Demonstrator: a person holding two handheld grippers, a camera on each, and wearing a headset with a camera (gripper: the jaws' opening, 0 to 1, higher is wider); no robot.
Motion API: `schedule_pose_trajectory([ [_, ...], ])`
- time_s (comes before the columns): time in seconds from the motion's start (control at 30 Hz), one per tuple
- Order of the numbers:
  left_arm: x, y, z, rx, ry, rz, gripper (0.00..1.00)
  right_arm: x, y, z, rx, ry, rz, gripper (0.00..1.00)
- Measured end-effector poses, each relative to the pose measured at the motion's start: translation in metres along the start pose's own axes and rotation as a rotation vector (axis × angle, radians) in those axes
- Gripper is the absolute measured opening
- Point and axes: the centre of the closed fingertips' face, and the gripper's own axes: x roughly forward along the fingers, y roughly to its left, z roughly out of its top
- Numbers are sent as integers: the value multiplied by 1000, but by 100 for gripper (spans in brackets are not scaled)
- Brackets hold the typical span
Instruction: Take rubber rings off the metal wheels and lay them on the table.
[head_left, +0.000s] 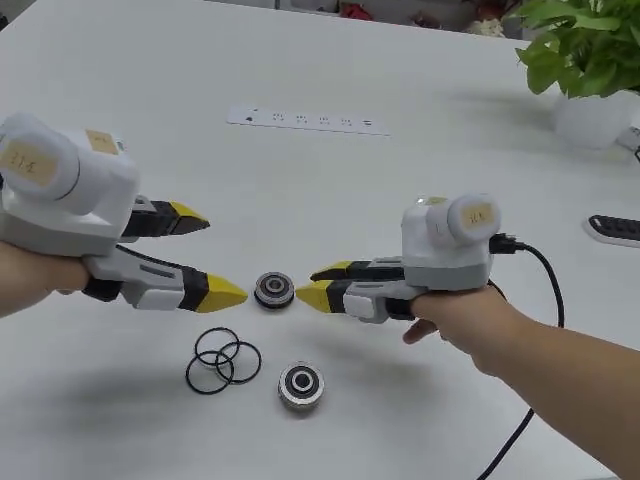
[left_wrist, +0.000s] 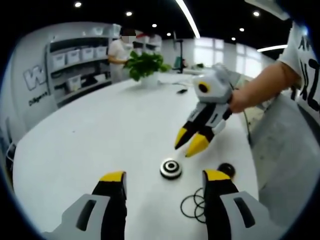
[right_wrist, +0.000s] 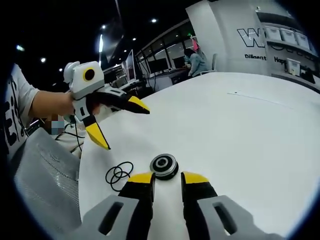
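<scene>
The metal wheel (head_left: 274, 290) is lying flat on the tabletop (head_left: 420, 180) at the centre of the head view. Its hub is facing up, so its axle line is pointing straight up off the surface. Being round, it is showing no long axis across the tabletop. Its rim is looking dark, so I am judging its rubber not yet taken off.

The left claw (head_left: 215, 255) is hovering at the wheel's left, gaping wide and holding nothing. The right claw (head_left: 318, 283) is sitting just beside the wheel's right edge, its jaws nearly together and empty.

Nothing is pinning the wheel, so a push from the narrow right tips is likely to send it sliding leftwards rather than peeling the rubber. Stretched rubber could also be snapping free and flying off. The loose rubber rings (head_left: 222, 360), overlapping flat in the lower centre, and the second wheel (head_left: 301, 385) beside them are lying near enough to be knocked.
</scene>
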Motion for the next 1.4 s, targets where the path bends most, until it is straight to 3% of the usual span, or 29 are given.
schedule_pose_trajectory([
  [1.4, 38, -11, -12, -47, 25, -41, 45, 19, 5, -14, -113, 35, 36, 19],
])
